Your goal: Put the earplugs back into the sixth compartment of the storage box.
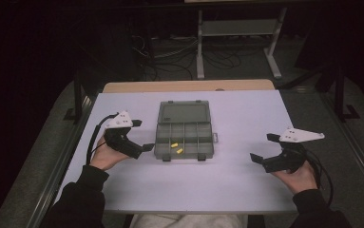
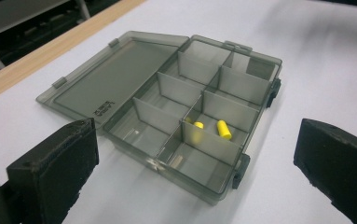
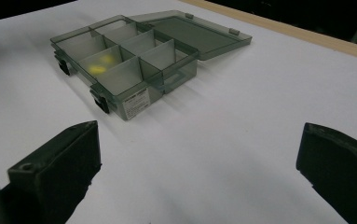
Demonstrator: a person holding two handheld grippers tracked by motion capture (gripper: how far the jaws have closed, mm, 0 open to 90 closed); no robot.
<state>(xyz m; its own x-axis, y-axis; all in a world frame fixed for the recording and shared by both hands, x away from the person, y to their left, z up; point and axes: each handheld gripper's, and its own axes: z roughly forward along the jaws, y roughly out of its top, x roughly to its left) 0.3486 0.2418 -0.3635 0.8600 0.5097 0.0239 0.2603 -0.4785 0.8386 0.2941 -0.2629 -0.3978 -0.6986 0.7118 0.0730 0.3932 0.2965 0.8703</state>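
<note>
A smoky grey plastic compartment box (image 1: 184,129) lies open in the middle of the white table, its lid (image 1: 183,113) folded flat toward the far side. Two small yellow pieces (image 1: 177,147) lie in one front compartment; the left gripper view shows them (image 2: 223,129) behind a divider, the right gripper view (image 3: 99,64) through a wall. My left gripper (image 1: 139,137) stands open just left of the box (image 2: 192,112), nothing between its jaws. My right gripper (image 1: 262,147) is open, well off to the right of the box (image 3: 125,58), also holding nothing.
A wooden strip (image 1: 189,86) runs along the table's far edge. Beyond it the floor is dark, with cables and a metal stand (image 1: 239,35). Bare white tabletop (image 1: 246,114) surrounds the box on all sides.
</note>
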